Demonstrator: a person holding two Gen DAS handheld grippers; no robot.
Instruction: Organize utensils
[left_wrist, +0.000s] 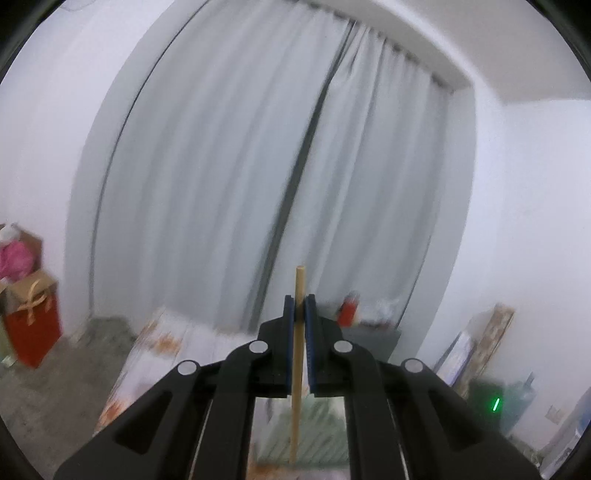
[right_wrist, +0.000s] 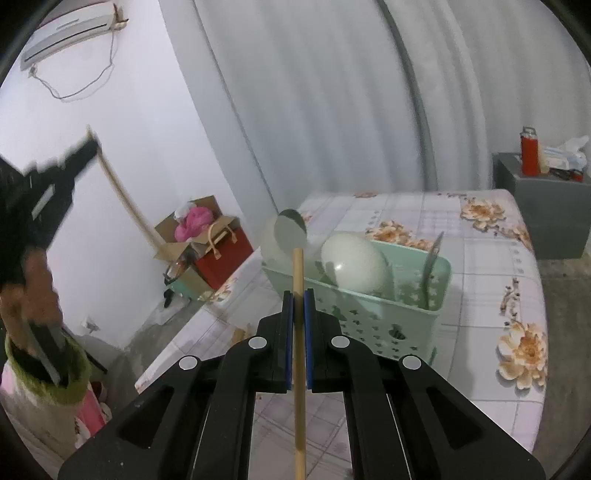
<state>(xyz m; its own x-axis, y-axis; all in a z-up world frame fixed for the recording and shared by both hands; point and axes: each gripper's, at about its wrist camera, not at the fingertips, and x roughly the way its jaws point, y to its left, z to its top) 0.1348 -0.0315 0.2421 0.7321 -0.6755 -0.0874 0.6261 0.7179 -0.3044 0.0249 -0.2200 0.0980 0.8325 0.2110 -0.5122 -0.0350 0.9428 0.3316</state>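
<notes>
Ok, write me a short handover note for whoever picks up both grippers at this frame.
Left gripper: shut on a wooden stick, raised and pointing at the curtain.
Right gripper: shut on a wooden-handled spoon, bowl end forward, aimed toward the green basket on the floral table.
Done: the basket already holds two white ladles and a metal utensil.
Left: probably both held pieces go into the basket.

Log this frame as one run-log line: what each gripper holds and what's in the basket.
left gripper: shut on wooden stick | right gripper: shut on wooden-handled spoon | green basket: white bowl, metal utensil
</notes>
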